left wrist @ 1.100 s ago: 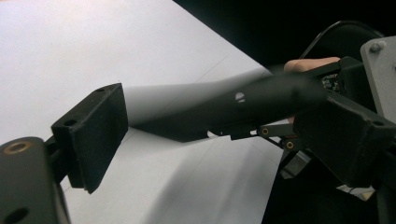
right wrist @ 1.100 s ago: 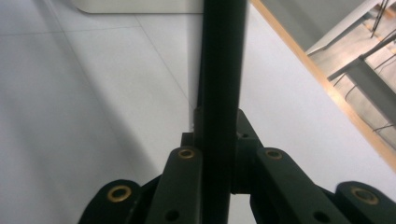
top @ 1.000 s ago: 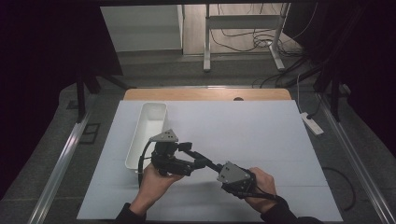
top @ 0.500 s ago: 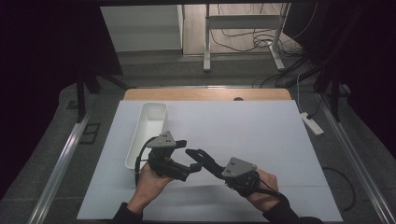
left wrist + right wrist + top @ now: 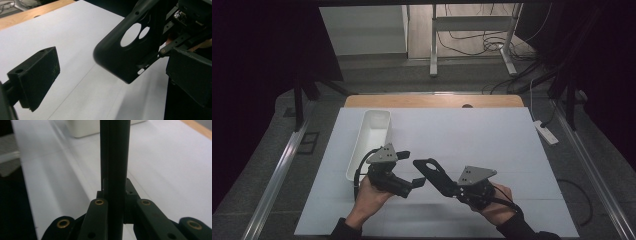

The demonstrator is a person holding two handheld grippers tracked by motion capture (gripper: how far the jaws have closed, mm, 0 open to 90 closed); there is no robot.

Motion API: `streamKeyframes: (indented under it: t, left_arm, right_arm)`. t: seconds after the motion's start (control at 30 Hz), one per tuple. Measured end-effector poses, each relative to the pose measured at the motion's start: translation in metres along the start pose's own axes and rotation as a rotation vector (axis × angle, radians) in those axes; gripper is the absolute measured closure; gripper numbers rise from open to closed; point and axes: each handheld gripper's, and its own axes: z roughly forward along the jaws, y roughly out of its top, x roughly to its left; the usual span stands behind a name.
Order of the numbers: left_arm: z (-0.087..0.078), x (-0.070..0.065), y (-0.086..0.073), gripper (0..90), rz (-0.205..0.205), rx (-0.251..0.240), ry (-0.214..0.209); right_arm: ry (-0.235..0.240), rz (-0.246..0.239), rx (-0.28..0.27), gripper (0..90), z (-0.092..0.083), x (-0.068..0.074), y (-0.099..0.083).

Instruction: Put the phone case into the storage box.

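The right gripper (image 5: 447, 182) is clamped on a flat black plate (image 5: 432, 172) with round holes and holds it up above the white table (image 5: 492, 145), edge-on between its jaws in the right gripper view. The left gripper (image 5: 409, 172) has its jaws apart, and the plate (image 5: 125, 52) sits just in front of them, not yet between them. This looks like a hand-over: one gripper passes the plate to the other. Next, the left gripper needs to slide its open jaws around the free end of the plate and squeeze before the right one lets go. A white bin (image 5: 372, 140) waits near the left hand (image 5: 369, 197). Compared with a second ago, the two grippers have pulled a little apart, and the plate now tilts up more toward the left gripper.
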Motion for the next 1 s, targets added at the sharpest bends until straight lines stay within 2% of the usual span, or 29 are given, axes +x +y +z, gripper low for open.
streamKeyframes:
  t: [0.23,0.37,0.53,0.57,0.67,0.73,0.8,1.0]
  left_arm:
    - [-0.0027,0.0015,-0.0027,0.6,0.018,-0.016,-0.002]
    - [-0.0031,0.0029,-0.0041,1.2,0.007,-0.015,-0.017]
    - [-0.0031,0.0044,-0.0044,2.5,-0.022,-0.005,-0.023]
    - [-0.0035,0.0043,-0.0046,4.0,-0.024,-0.003,-0.014]
    - [-0.0062,0.0042,-0.0058,17.0,-0.018,-0.013,-0.016]
    - [-0.0082,0.0051,-0.0061,30.2,-0.030,-0.024,-0.023]
    - [-0.0091,0.0053,-0.0062,33.1,-0.036,-0.029,-0.027]
    - [-0.0099,0.0060,-0.0062,55.2,-0.061,-0.034,-0.057]
  right_arm:
    - [0.088,0.048,-0.034,84.6,-0.0038,-0.0048,-0.0030]
    - [0.129,0.057,-0.048,84.6,-0.0046,-0.0056,-0.0040]
    - [0.145,0.066,-0.054,84.6,-0.0054,-0.0054,-0.0045]
    - [0.144,0.067,-0.056,84.6,-0.0056,-0.0054,-0.0046]
    - [0.130,0.063,-0.062,84.6,-0.0068,-0.0057,-0.0048]
    - [0.119,0.062,-0.063,84.6,-0.0071,-0.0058,-0.0051]
    - [0.118,0.062,-0.063,84.6,-0.0070,-0.0058,-0.0052]
    - [0.112,0.062,-0.069,84.6,-0.0066,-0.0050,-0.0047]
